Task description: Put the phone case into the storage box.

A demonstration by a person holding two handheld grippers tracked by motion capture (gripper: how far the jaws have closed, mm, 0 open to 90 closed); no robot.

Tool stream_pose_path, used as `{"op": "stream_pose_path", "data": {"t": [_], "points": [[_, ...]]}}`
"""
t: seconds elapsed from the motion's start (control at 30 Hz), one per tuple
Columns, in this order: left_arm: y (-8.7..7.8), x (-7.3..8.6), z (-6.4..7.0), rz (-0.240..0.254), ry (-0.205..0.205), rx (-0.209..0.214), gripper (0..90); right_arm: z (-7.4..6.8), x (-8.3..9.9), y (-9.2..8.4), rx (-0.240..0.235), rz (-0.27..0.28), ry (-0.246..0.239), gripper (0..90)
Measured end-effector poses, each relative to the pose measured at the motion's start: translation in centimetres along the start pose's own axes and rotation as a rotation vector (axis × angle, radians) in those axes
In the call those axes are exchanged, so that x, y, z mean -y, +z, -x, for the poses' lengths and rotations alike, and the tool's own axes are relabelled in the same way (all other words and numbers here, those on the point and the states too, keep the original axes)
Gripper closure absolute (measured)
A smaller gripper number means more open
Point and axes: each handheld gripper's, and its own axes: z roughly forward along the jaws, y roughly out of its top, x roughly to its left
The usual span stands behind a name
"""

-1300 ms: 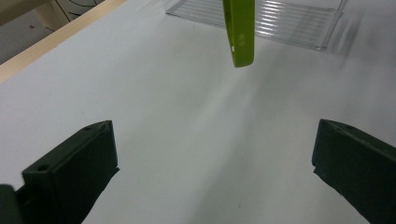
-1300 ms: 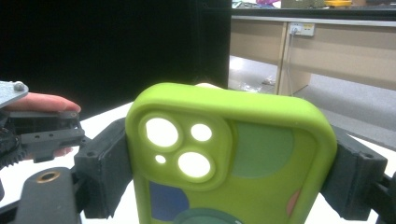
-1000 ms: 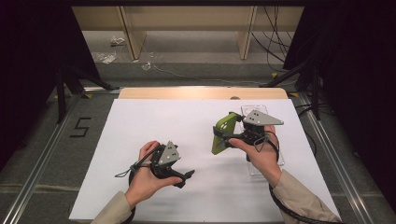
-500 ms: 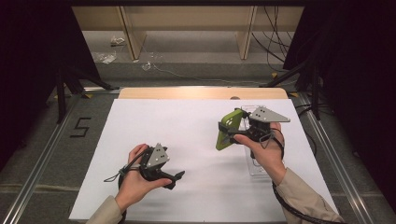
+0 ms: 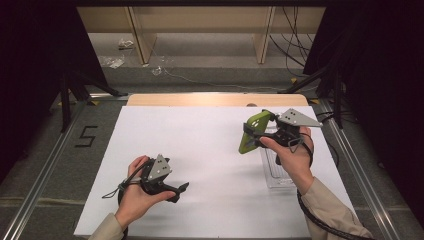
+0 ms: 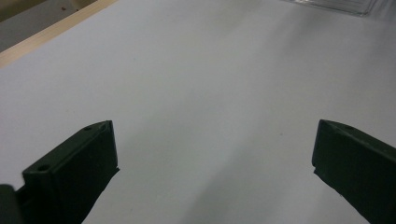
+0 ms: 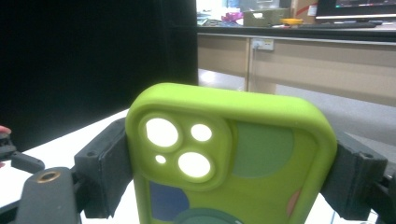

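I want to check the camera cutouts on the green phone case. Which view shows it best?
The right gripper view: the green phone case is close up between the black jaws, its lens holes plain. The high view shows it small and edge-on in the right gripper.

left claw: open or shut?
Open. The left claw has its jaws standing wide apart in the left gripper view, with bare white table between them, nothing held.

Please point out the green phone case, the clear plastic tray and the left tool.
green phone case (image 7: 261, 154): right gripper view, its back.
clear plastic tray (image 5: 274, 172): high view, its left wall.
left tool (image 5: 184, 187): high view, between its tips.
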Motion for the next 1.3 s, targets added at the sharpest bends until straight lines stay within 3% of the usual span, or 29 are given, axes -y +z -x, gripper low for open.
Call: {"op": "stream_pose_path", "data": {"t": [1.3], "points": [[-0.8, 1.0, -0.9, 0.000, -0.029, -0.021, 0.0, 4.4, -0.9, -2.2, 0.147, 0.033, 0.028, 16.9]]}}
